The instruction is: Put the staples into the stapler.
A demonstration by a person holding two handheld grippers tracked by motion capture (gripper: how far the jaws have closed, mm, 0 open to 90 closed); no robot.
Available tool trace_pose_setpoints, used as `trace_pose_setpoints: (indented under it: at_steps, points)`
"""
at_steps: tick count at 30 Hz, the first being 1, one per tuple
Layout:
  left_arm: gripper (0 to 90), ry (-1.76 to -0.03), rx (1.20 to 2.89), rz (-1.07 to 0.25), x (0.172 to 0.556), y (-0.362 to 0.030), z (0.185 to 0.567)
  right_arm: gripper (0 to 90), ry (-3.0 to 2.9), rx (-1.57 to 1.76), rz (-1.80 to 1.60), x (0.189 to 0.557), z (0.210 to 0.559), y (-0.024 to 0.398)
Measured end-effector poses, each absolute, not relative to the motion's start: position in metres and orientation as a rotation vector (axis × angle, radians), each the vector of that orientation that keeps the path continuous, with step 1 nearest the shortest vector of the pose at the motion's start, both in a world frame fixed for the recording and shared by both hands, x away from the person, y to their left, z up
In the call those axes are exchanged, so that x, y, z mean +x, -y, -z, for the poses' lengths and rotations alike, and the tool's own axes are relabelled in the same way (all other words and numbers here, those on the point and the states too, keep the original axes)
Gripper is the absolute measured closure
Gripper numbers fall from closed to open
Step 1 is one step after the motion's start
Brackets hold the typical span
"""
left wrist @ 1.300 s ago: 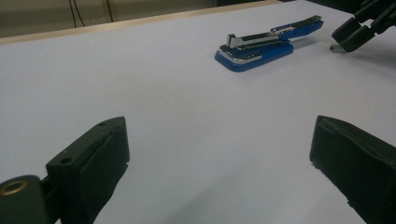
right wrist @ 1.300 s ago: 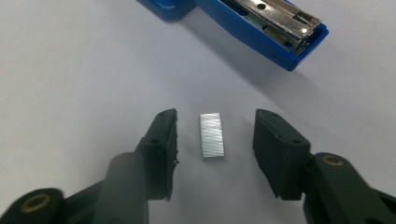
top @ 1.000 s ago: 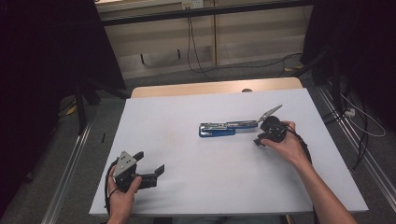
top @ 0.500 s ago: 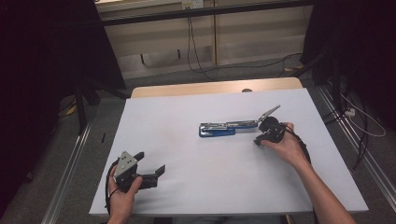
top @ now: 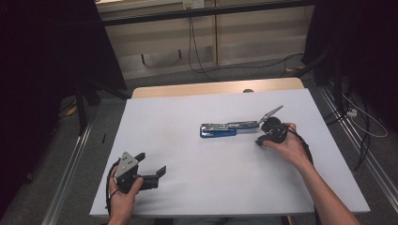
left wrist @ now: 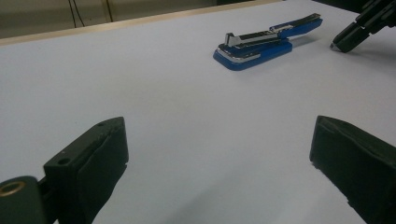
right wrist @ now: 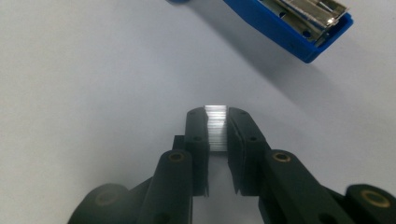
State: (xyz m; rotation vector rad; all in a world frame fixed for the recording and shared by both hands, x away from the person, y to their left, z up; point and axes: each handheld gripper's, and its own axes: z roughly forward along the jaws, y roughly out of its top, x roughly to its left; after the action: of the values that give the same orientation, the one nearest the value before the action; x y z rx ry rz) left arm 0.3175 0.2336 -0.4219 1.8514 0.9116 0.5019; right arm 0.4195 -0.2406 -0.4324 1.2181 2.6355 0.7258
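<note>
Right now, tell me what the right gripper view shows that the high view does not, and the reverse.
Right gripper view alone: a silvery strip of staples clamped between the right hand-held gripper's black pads, plus the metal channel inside the open blue stapler.

High view alone: the left hand-held gripper held open near the table's front left corner, both of the person's forearms, and the floor and cables beyond.

Shared: the blue stapler, opened out flat on the white table, with the right hand-held gripper just beside its end.

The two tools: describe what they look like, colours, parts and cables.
Both are black. The left tool carries a grey three-cornered plate and two broad padded jaws, with brass-coloured pivot screws. The right tool has slimmer black jaws and a black cable looping by the hand. Both forearms are bare.
</note>
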Motion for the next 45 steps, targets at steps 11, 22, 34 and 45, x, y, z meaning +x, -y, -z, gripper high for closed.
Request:
trace_pose_setpoints:
  at_steps: [11,22,34,45]
  points:
    - [4.6,-0.921,1.849,-0.503,0.318,-0.234,0.422,79.1,-2.616,1.240,-0.808,0.419,0.431,0.246]
    - [4.0,-0.918,1.853,-0.498,0.317,-0.234,0.422,79.1,-2.557,1.185,-0.911,0.417,0.425,0.246]
    - [5.0,-0.890,1.869,-0.480,0.317,-0.232,0.422,79.1,-2.478,1.140,-1.007,0.414,0.419,0.247]
    - [4.2,-0.896,1.874,-0.488,0.318,-0.232,0.423,79.1,-2.430,1.125,-1.128,0.416,0.412,0.248]
